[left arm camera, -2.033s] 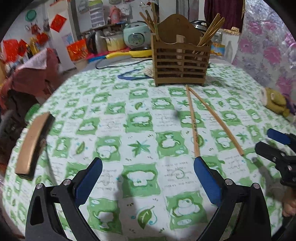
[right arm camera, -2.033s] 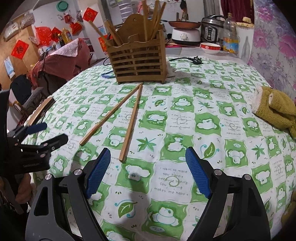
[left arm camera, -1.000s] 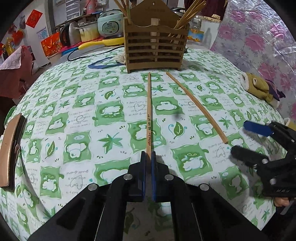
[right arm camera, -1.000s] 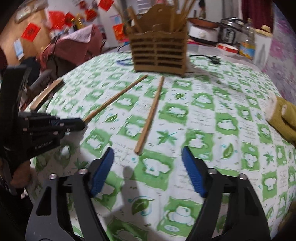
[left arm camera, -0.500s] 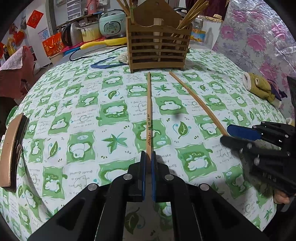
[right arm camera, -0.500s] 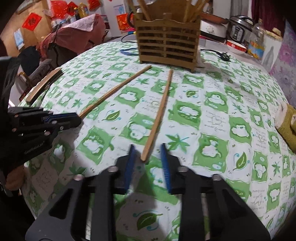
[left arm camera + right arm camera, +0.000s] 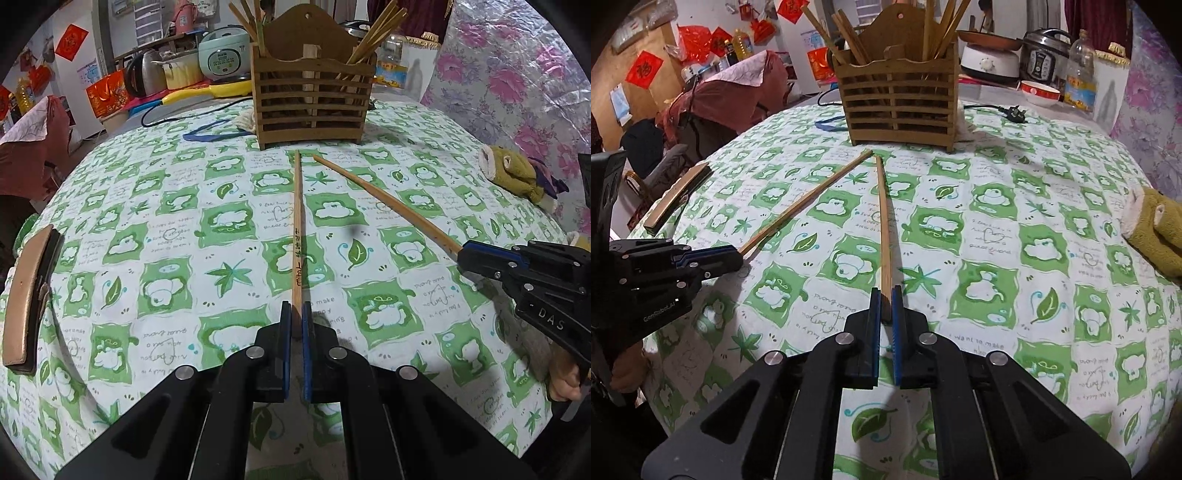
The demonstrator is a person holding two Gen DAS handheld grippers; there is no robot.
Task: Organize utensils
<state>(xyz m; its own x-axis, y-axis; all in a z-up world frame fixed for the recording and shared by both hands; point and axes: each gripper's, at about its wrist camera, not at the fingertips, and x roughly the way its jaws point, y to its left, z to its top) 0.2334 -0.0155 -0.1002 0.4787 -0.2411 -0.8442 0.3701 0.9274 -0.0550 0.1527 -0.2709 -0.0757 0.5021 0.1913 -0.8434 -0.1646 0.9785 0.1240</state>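
Observation:
Two long wooden chopsticks lie on the green-and-white tablecloth, tips pointing toward a slatted wooden utensil holder (image 7: 311, 96) that has several chopsticks standing in it. My left gripper (image 7: 294, 314) is shut on the near end of one chopstick (image 7: 297, 229). My right gripper (image 7: 885, 297) is shut on the near end of the other chopstick (image 7: 883, 229). In the left wrist view the right gripper (image 7: 466, 254) holds its chopstick (image 7: 388, 205). In the right wrist view the left gripper (image 7: 733, 254) holds its chopstick (image 7: 809, 201). The holder (image 7: 897, 92) stands at the table's far side.
A tan plush toy (image 7: 513, 173) lies at the right edge, also in the right wrist view (image 7: 1156, 229). A brown flat block (image 7: 27, 295) sits at the left edge. A blue strap (image 7: 207, 134) and a black power cord (image 7: 1001, 108) lie near the holder. Kitchen appliances stand behind.
My right gripper moved forward and closed on the end of its chopstick. My left gripper stays shut on its chopstick, as it was a second ago.

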